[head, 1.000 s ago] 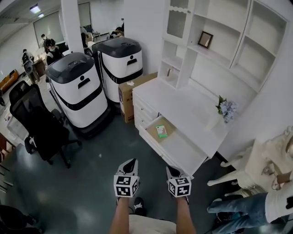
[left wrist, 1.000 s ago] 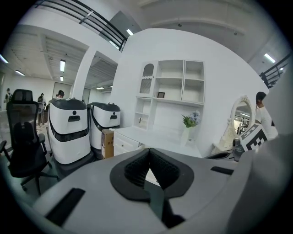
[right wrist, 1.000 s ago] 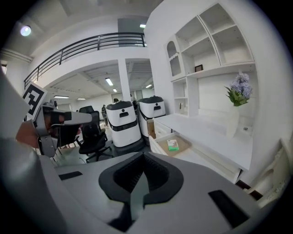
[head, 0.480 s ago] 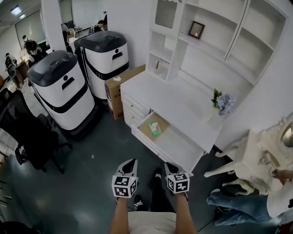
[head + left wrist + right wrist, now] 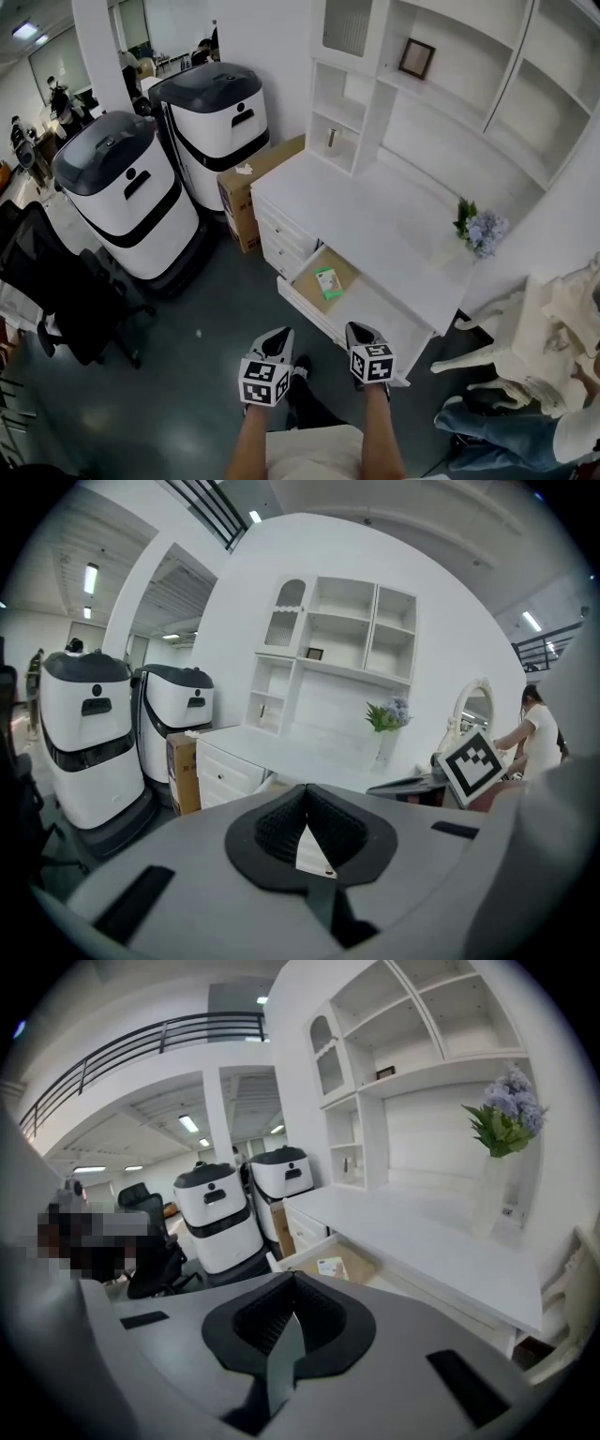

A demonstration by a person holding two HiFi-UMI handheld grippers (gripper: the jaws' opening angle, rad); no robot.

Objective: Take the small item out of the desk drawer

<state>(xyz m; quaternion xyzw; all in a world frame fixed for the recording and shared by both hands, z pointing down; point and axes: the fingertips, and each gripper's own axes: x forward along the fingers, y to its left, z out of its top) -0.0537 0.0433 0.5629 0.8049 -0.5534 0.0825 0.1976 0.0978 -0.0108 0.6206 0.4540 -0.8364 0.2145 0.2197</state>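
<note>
Target is the small flat green-and-white packet (image 5: 326, 282), lying flat on the tan floor of the open white desk drawer (image 5: 345, 265), just right of centre in the head view and toward the drawer's upper-left end. It also shows in the right gripper view just above my jaws (image 5: 330, 1267). My guess on handling: light, thin, probably a soft wrapper or thin card, not fragile, but it could skate on the smooth drawer floor if I push down on it. Best bet is to pinch across its narrow width at one long edge, one jaw tip sliding under the lip, or pin it against the drawer wall first. Left gripper (image 5: 278, 335) has its jaws closed tip to tip, nothing between them (image 5: 307, 794). Right gripper (image 5: 358, 330) is the same: fully closed and empty (image 5: 292, 1283). Pose: both forearms come up from the bottom centre of the frame, grippers side by side, level, pointing forward at the drawer front. Both are well short of the packet; the right one sits nearer the drawer's front panel. I'd need to open the jaws before reaching in.
</note>
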